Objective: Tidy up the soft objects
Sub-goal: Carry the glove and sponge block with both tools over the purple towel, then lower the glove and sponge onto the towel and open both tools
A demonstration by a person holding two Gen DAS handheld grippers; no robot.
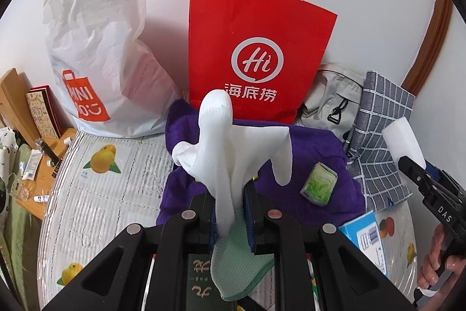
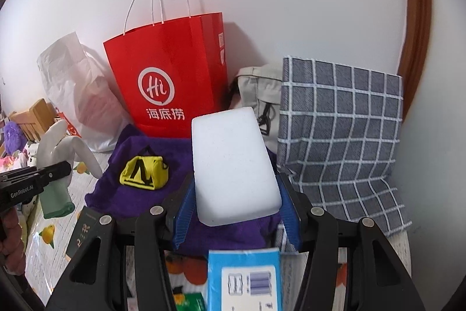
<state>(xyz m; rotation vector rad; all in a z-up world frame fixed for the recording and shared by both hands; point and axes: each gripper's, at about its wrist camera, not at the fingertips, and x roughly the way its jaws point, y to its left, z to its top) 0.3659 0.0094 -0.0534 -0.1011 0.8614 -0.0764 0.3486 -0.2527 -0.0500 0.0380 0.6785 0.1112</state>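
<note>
My left gripper [image 1: 230, 212] is shut on a white glove with a green cuff [image 1: 230, 153] and holds it above the table; the glove also shows in the right wrist view [image 2: 58, 147]. My right gripper [image 2: 234, 212] is shut on a white sponge block [image 2: 233, 165], which shows at the right edge of the left wrist view [image 1: 403, 139]. A purple towel [image 1: 314, 147] lies on the table below both. On it sit a green tissue pack [image 1: 319, 184] and a yellow pouch [image 2: 144, 172].
A red paper bag [image 1: 256, 48] and a white plastic bag [image 1: 99, 60] stand against the wall. A grey checked bag [image 2: 340, 130] and a beige backpack [image 2: 259, 95] are at the right. A blue box [image 2: 244, 279] lies near the front, on the fruit-print tablecloth [image 1: 102, 179].
</note>
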